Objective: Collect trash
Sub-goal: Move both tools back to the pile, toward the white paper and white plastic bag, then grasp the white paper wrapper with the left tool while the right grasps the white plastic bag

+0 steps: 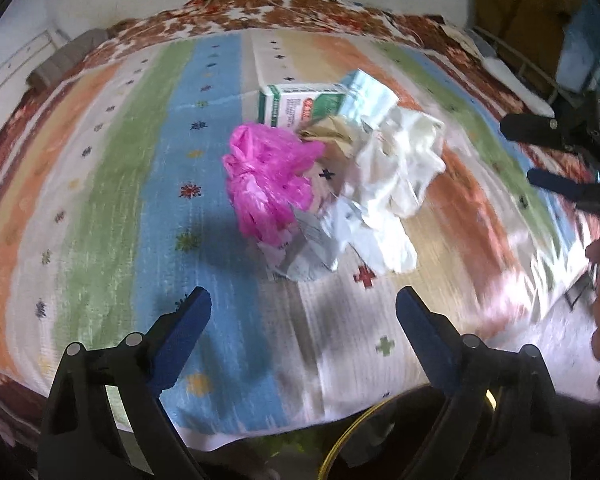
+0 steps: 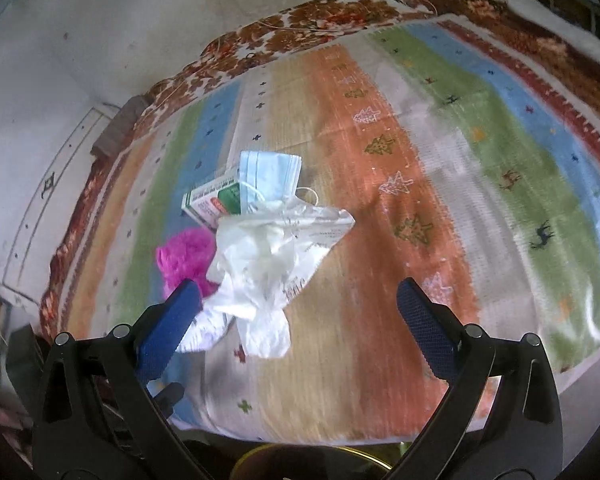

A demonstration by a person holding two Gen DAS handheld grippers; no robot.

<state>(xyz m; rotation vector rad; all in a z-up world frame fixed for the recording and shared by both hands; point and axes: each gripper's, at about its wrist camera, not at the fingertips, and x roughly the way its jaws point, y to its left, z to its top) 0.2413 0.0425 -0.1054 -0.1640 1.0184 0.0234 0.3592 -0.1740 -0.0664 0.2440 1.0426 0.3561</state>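
A trash pile lies on the striped bedspread (image 1: 140, 168). It holds a crumpled pink plastic bag (image 1: 266, 178), white crumpled paper and plastic (image 1: 392, 184), a green and white carton (image 1: 300, 106) and a light blue face mask (image 2: 268, 178). My left gripper (image 1: 304, 308) is open and empty, just short of the pile. My right gripper (image 2: 298, 300) is open and empty, with its left finger beside the white plastic (image 2: 268, 256) and the pink bag (image 2: 188, 258). The right gripper also shows at the right edge of the left wrist view (image 1: 540, 152).
A brown floral blanket (image 2: 300, 28) borders the bedspread at the far side, against a white wall. A yellow-rimmed dark container (image 1: 364, 432) sits below the bed's near edge. A metal rail (image 1: 516, 60) runs at the right.
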